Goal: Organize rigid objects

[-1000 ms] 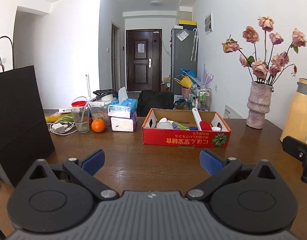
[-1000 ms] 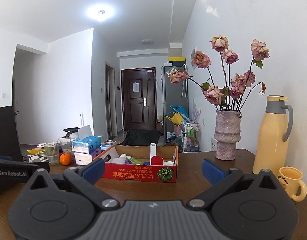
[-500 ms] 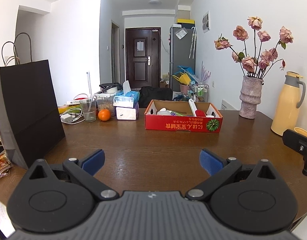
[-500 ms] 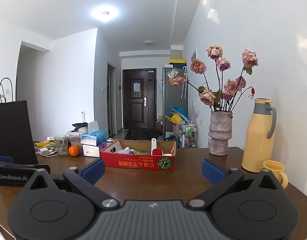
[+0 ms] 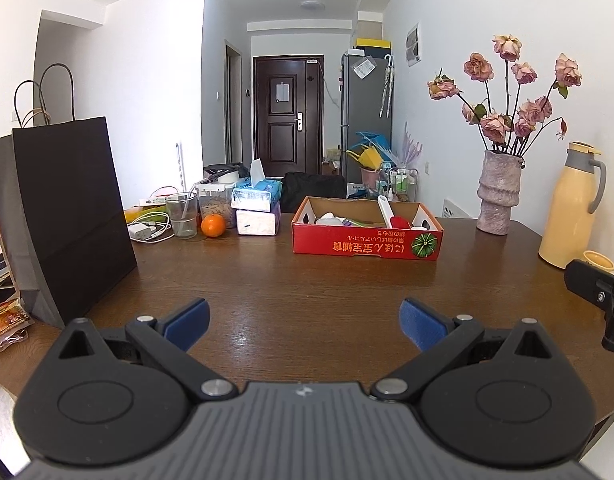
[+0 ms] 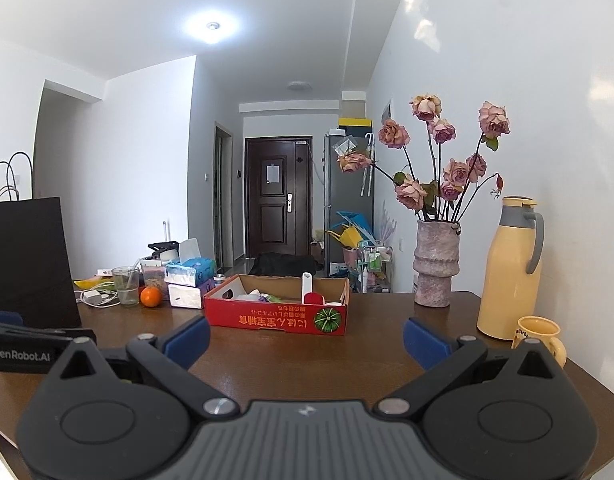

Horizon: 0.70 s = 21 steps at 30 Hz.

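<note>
Dark brown wooden table (image 5: 307,280), glossy, window glare on the near part. Room: white walls, dark panelled door (image 5: 288,118) at far end of a corridor, grey fridge (image 5: 365,116) to its right. Left gripper (image 5: 305,320) held over the near table edge, blue-padded fingers spread wide, nothing between them. Right gripper (image 6: 307,338) likewise spread wide and empty; the left unit's side shows at the left of the right wrist view, printed "GenRobot.AI". Red cardboard box (image 5: 367,232) sits mid-table, far from both grippers, top open; it holds the rigid objects: a white scoop with red bowl (image 5: 391,216) leaning upright, plus white and green items too small to identify. Box front carries yellow characters, upside down, and a green pumpkin picture. Black paper bag (image 5: 67,208) stands at left. Far left: glass cup (image 5: 182,214), orange (image 5: 213,225), stacked tissue packs (image 5: 256,210), white charger with cable (image 5: 141,232). Right: vase of dried roses (image 5: 499,196), yellow thermos jug (image 5: 571,212), yellow mug (image 6: 541,336) with unreadable print
</note>
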Available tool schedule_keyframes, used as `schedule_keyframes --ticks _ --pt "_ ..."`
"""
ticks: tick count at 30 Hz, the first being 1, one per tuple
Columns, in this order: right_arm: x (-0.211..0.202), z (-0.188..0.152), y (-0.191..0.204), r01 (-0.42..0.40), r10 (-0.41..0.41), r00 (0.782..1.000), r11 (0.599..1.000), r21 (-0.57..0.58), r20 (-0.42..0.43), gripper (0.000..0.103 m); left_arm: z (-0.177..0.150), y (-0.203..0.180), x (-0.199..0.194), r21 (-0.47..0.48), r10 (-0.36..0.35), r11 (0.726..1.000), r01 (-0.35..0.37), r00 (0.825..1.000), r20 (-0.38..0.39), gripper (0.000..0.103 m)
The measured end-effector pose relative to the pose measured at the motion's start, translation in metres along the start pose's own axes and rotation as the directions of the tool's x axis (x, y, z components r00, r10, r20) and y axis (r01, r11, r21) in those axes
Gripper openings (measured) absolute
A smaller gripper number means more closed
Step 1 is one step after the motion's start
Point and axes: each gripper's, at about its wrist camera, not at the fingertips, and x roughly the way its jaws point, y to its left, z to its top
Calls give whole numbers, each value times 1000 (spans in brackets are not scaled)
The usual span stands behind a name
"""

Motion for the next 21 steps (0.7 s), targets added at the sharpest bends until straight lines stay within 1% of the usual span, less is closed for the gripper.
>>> schedule_keyframes --ticks 21 --pt "4 -3 0 2 -2 1000 1000 -4 -20 103 -2 -1 3 0 0 1000 0 1000 -18 103"
